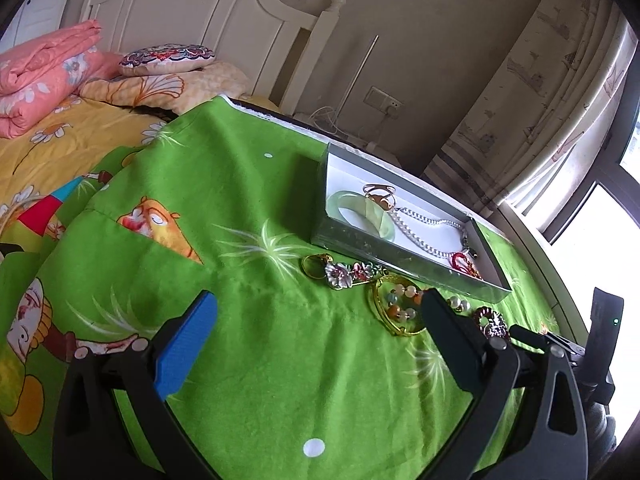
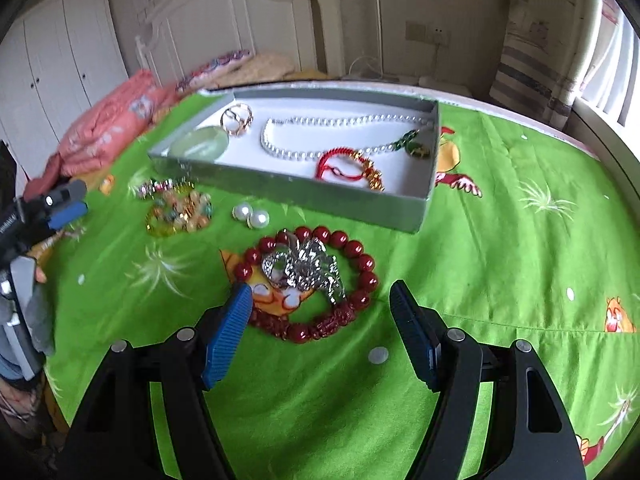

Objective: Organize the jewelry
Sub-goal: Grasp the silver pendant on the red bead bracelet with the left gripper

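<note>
Partly done | grey box [image 2: 280, 188] is holding pearl necklace [image 2: 320, 132], jade bangle [image 2: 200, 142] | red bead bracelet [image 2: 352, 248], pearls [image 2: 250, 214] are waiting lower centre | right gripper [image 2: 320, 320] and left gripper [image 1: 316, 344] jaws are gaping empty.

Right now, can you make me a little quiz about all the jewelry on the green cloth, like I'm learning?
1. True or false: the pearl necklace lies inside the grey box.
2. Which lies nearest the right gripper? A) the two loose pearls B) the dark red bead bracelet C) the green bangle
3. Fill in: the fingers of the right gripper stand ____ , with nothing pinched between them.

Key: 1 true; 2 B; 3 open
</note>
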`<state>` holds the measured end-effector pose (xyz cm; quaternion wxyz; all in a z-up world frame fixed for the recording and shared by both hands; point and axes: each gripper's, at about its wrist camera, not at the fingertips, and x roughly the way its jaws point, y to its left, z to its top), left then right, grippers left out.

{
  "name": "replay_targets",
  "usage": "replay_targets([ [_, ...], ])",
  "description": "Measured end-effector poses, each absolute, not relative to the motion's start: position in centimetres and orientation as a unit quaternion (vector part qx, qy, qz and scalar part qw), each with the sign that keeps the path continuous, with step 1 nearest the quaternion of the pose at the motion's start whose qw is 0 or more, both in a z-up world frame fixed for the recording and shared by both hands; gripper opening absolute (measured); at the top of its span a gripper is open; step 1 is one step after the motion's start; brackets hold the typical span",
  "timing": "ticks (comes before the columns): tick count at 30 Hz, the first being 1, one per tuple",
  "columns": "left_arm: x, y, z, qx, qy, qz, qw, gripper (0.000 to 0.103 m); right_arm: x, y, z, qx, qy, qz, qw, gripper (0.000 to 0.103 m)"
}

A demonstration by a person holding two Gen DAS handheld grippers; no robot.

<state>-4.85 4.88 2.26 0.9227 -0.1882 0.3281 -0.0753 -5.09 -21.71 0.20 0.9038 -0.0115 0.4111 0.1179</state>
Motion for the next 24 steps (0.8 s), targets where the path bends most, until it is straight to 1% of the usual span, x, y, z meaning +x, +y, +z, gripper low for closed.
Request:
replay_targets([
  [4, -4.8, 5.0, 2.2, -0.19, 0.328, -0.081, 0.922, 0.101, -4.8, -22.0, 0.1, -0.003, 0.416, 0.116, 0.902, 0.074],
  [8, -4.9, 4.9, 2.3, -0.191, 0.327, -0.083, 0.922, 0.101, -4.8, -22.0, 0.0, -0.001, 0.419, 0.116, 0.901, 0.075],
  [9, -4.9, 4.9, 2.3, -0.191, 0.327, -0.083, 0.922, 0.101, -4.8, -22.0, 0.0, -0.002, 0.417, 0.117, 0.901, 0.075],
  [10, -4.9, 4.9, 2.3, -0.191, 0.328, -0.083, 0.922, 0.101, -4.8, -22.0, 0.1, -0.002, 0.417, 0.12, 0.901, 0.07],
  [12, -4.9, 4.9, 2.3, -0.191, 0.328, -0.083, 0.921, 0.101, -4.8, -22.2, 0.1, 0.005, 0.417, 0.126, 0.9, 0.064],
  [16, -4.8, 4.9, 2.3, -0.192, 0.328, -0.084, 0.921, 0.101, -5.0, -22.6, 0.1, 0.024, 0.419, 0.139, 0.897, 0.062],
  [20, -4.9, 4.6, 2.3, -0.186, 0.33, -0.099, 0.92, 0.101, -4.9, -24.1, 0.1, 0.084, 0.422, 0.159, 0.889, 0.063],
  [22, -4.9, 3.8, 2.6, -0.173, 0.33, -0.108, 0.922, 0.1, -4.9, -24.5, 0.1, 0.103, 0.422, 0.165, 0.886, 0.062],
  [24, -4.6, 2.3, 3.0, -0.147, 0.337, -0.131, 0.921, 0.1, -5.0, -24.3, 0.2, 0.099, 0.42, 0.162, 0.887, 0.061],
])
